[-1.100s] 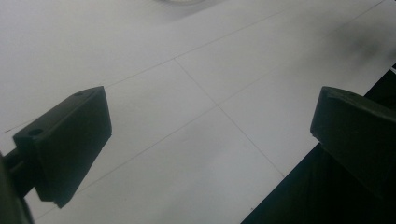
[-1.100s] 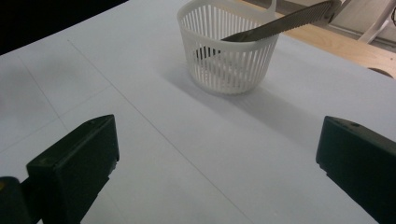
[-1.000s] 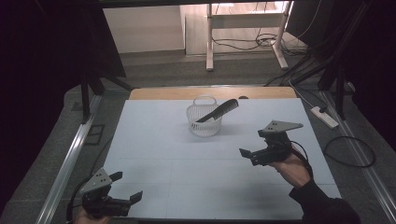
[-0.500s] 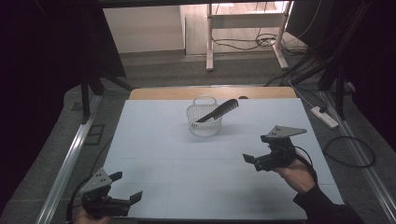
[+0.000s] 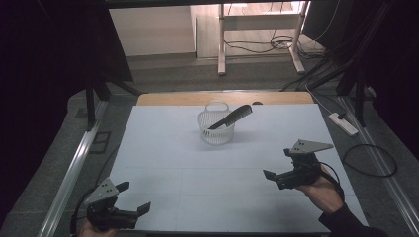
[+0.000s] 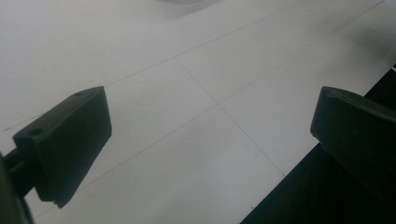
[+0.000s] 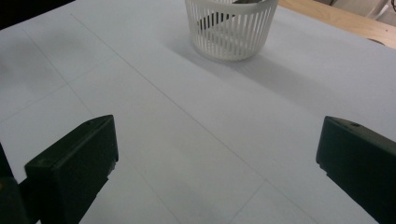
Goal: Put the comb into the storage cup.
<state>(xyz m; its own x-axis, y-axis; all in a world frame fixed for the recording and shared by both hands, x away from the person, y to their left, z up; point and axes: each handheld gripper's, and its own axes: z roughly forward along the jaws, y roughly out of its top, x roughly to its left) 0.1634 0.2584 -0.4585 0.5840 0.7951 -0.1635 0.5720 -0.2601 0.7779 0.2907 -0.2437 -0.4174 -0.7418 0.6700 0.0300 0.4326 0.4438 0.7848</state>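
Observation:
A white slatted basket (image 5: 216, 130) stands at the far middle of the white table (image 5: 197, 168), and a black comb (image 5: 232, 116) leans in it with one end poking over the rim. My right gripper (image 5: 277, 164) hovers open and holds nothing at the near right, well short of the basket. In the right gripper view the basket (image 7: 230, 29) is ahead between the wide jaws of that gripper (image 7: 217, 161). My left gripper (image 5: 134, 197) is open and holds nothing at the near left corner. In the left gripper view, that gripper (image 6: 210, 135) looks over bare table by the front edge.
A wooden strip (image 5: 225, 98) borders the table's far edge. Metal rails (image 5: 69, 173) run along both sides. A power strip (image 5: 342, 123) and cables lie on the floor at the right. A desk frame (image 5: 222, 37) stands beyond the table.
My right gripper has drawn back toward the near edge and slightly to the right, away from the basket. The left gripper and the comb in the basket have stayed put.

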